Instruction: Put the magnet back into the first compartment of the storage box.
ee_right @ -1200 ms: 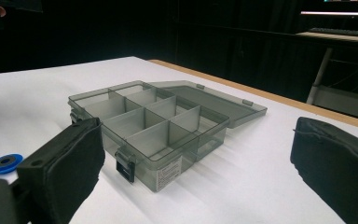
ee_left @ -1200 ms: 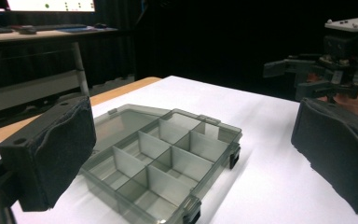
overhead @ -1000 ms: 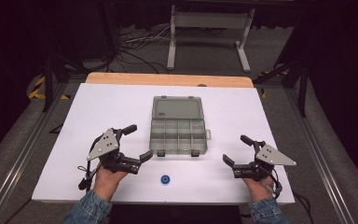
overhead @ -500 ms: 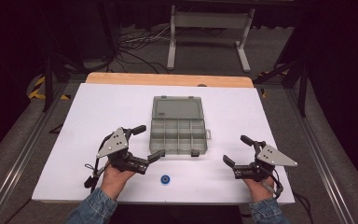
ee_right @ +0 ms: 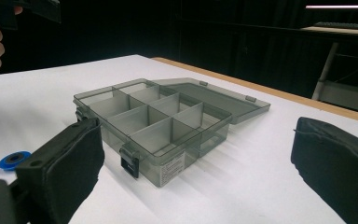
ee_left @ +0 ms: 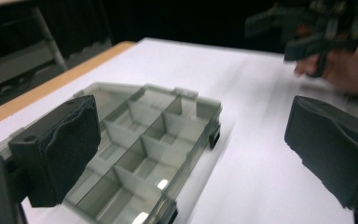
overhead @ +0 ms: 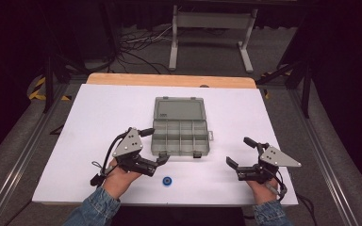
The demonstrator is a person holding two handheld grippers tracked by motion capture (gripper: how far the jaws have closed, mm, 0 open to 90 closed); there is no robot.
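High view: left gripper has moved closer to the organizer box.

Tabletop: white, flat sheet, bordered along the far edge by a strip of bare wood.
Compartment box: grey, translucent plastic, set near the middle of the tabletop; the lid is laid open flat on the far side; eight divided cells are seen, with latches on the near wall.
Blue ring: small and round, laid flat near the front edge, just in front of the box and apart from it.
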